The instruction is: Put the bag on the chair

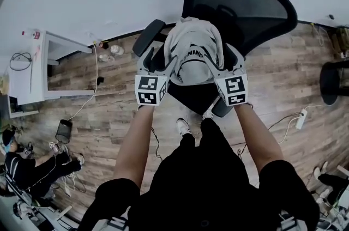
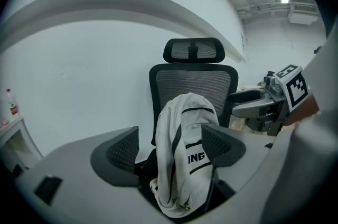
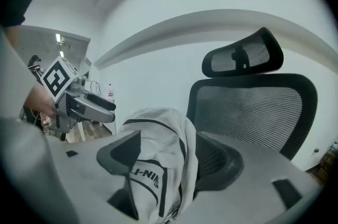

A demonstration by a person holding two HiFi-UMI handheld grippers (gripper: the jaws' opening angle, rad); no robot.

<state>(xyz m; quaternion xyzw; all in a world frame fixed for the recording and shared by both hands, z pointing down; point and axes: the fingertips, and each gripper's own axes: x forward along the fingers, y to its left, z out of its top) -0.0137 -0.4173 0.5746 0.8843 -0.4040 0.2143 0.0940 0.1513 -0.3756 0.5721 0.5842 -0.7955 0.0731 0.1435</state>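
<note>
A white-grey bag (image 1: 193, 55) with black stripes and lettering stands upright on the seat of a black mesh office chair (image 1: 240, 1), leaning toward its backrest. My left gripper (image 1: 159, 64) is at the bag's left side and my right gripper (image 1: 229, 64) at its right side. In the left gripper view the bag (image 2: 185, 133) stands between the spread jaws of the left gripper (image 2: 169, 151), which is open. In the right gripper view the right gripper (image 3: 169, 157) is also open, with the bag (image 3: 158, 133) between its jaws.
A white desk (image 1: 27, 69) stands at the left on the wooden floor. A person (image 1: 22, 164) sits on the floor at the lower left among cables. A power strip (image 1: 301, 118) lies to the right, near a dark stool (image 1: 334, 80). A white wall runs behind the chair.
</note>
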